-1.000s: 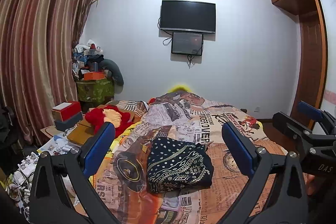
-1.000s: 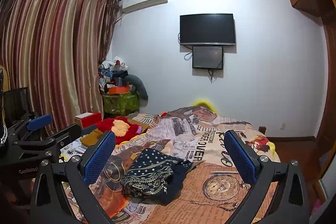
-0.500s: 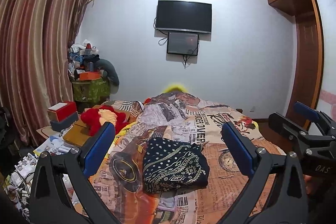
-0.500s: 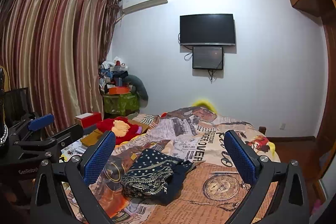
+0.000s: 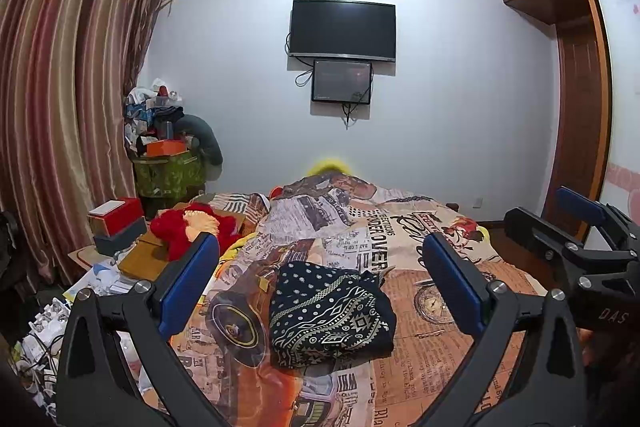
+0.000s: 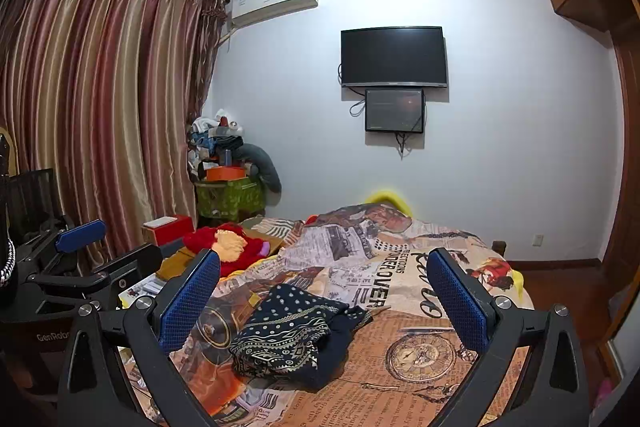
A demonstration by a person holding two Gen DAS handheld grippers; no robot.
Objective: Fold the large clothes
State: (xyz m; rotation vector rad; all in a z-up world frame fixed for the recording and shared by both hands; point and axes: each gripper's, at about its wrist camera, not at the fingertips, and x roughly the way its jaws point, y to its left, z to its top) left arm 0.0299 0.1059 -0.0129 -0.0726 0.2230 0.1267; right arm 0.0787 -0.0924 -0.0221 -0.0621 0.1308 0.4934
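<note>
A dark patterned garment (image 5: 330,311) is lying bunched on the printed bedspread (image 5: 400,247), near the middle of the bed and framed between the left gripper's (image 5: 320,279) 2 blue-padded fingers (image 5: 188,283), though beyond their tips and apart from them. The left gripper is hovering with its fingers spread wide, holding and touching nothing. In the right wrist view the same garment (image 6: 288,337) is sitting closer to that tool's left finger (image 6: 186,303). The right gripper (image 6: 324,297) is likewise gaping wide and gripping nothing, clear of the cloth. Both tools are pointing toward the far wall, side by side, the right gripper (image 5: 580,239) showing at the left view's right edge.
</note>
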